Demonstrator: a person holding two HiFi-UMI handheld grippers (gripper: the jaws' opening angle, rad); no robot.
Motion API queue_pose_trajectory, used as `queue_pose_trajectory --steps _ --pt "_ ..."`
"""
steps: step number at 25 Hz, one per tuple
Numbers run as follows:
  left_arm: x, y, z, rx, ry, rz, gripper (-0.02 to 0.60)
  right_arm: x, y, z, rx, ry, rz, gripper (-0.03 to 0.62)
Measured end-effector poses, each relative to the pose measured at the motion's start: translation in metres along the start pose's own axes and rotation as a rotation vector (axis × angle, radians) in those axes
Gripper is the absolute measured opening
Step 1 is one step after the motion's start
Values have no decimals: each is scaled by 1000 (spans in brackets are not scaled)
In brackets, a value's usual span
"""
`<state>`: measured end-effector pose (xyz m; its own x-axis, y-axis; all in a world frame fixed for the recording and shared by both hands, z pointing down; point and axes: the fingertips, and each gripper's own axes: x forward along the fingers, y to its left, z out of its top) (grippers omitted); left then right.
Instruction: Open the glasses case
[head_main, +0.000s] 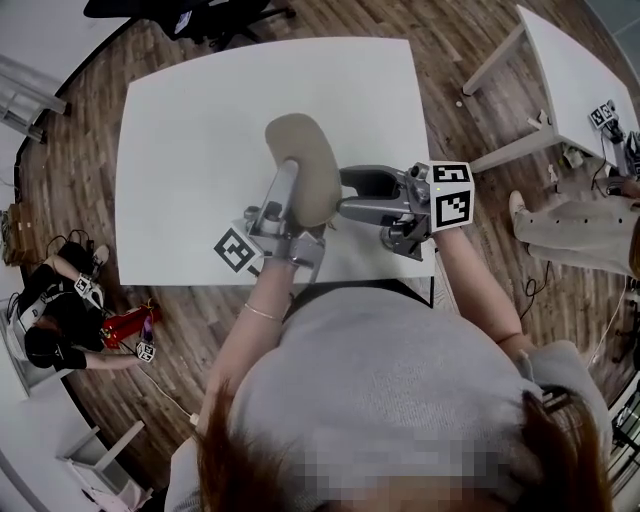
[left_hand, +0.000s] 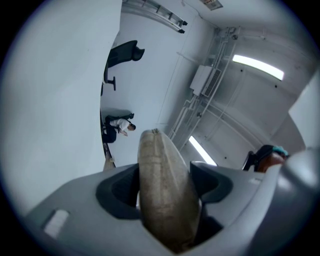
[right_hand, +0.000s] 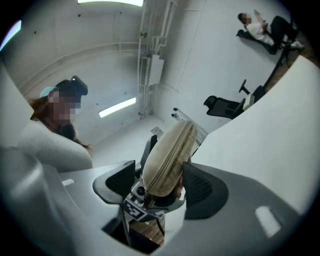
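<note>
A beige fabric glasses case (head_main: 305, 165) is held up over the white table (head_main: 190, 150), its zip seam showing in the right gripper view (right_hand: 167, 157). My left gripper (head_main: 297, 197) is shut on the case's lower end, and the case (left_hand: 162, 195) fills the gap between the jaws. My right gripper (head_main: 343, 193) reaches in from the right, level with the case. Its jaws stand wide on either side of the case edge and are not pressing on it (right_hand: 160, 185). Beyond the case, the left gripper's marker cube (right_hand: 132, 210) shows.
A second white table (head_main: 575, 60) stands at the upper right with a person (head_main: 580, 220) beside it. Another person (head_main: 50, 310) sits on the wood floor at the left. A black office chair (head_main: 200, 15) is beyond the table's far edge.
</note>
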<state>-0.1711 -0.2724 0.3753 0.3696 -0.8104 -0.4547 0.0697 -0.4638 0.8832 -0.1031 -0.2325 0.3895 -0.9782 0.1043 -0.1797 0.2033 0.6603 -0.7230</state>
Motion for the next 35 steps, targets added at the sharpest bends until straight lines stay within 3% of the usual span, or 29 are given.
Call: queue_pose_trajectory --steps 3,6,8,12,17,19,22,23,26,29,35 --pt "-1 4 -6 47 38 30 308 9 -14 -5 110 -70 -61 287" --pt "-2 8 -15 42 83 34 310 17 -19 -9 180 -81 -47 309" --pt "-4 13 -17 86 123 70 310 21 -22 -8 178 -77 -48 302" --pt "-11 34 -20 330 286 271 397 15 -34 -1 156 -125 -117 280" --pt "-32 48 11 584 282 439 396 -1 -57 6 206 -240 -188 252" --pt "-40 51 20 656 261 499 323 -2 -71 3 216 -245 -235 250" --pt "-50 61 25 730 254 612 69 1 -95 -9 265 -239 -312 250" --pt "-52 64 23 746 261 641 13 2 -102 -14 292 -240 -343 250" --pt "-48 66 13 778 301 646 2 1 -120 -36 409 -239 -449 249" --pt "-40 69 0 830 381 634 2 4 -124 -54 477 -214 -500 249" --pt "-31 85 -27 929 544 664 2 2 -113 -69 386 -102 -597 249"
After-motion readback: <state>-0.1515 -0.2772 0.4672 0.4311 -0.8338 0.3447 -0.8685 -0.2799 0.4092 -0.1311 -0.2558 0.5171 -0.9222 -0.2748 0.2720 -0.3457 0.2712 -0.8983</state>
